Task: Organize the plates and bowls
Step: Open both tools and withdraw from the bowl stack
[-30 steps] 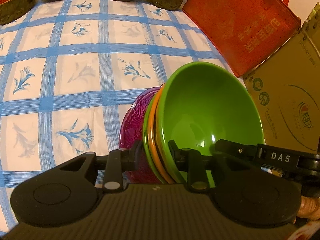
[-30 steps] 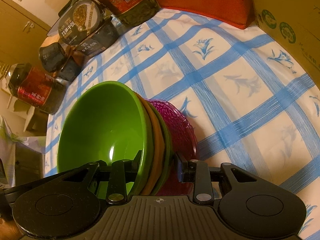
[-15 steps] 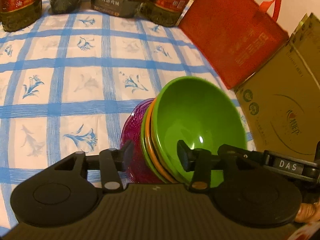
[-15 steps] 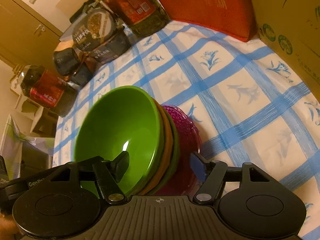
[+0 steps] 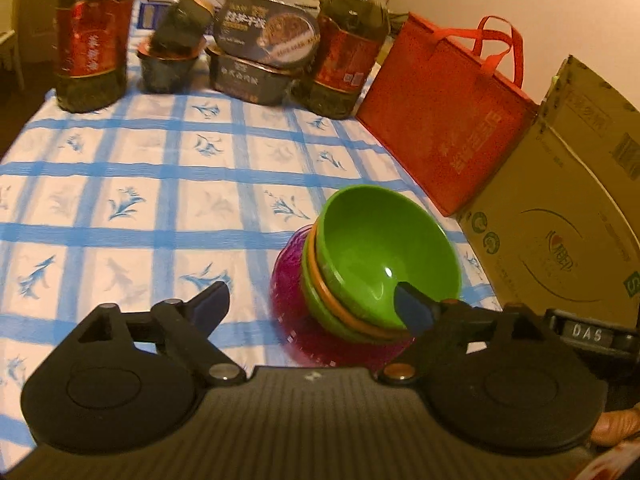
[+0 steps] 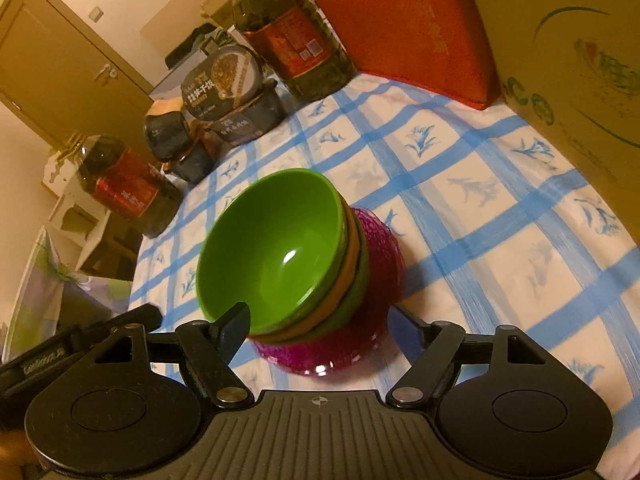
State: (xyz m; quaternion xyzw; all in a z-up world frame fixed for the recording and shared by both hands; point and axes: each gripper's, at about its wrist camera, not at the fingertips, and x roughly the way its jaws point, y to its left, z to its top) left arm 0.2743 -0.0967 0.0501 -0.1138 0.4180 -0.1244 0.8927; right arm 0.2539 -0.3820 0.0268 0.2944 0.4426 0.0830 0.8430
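the bowl stack (image 5: 372,276), top bowl green, sits in a purple plate (image 6: 376,320) on the checked tablecloth (image 5: 160,208), near the cardboard box (image 5: 560,232). left gripper (image 5: 312,308) and right gripper (image 6: 320,324): jaws opening wide, pads clear of the stack, nothing held.

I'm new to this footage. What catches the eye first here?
A bright green bowl tops a stack of bowls nested on a magenta plate, on the blue-checked tablecloth. Behind stand a red tote bag and dark oil bottles.
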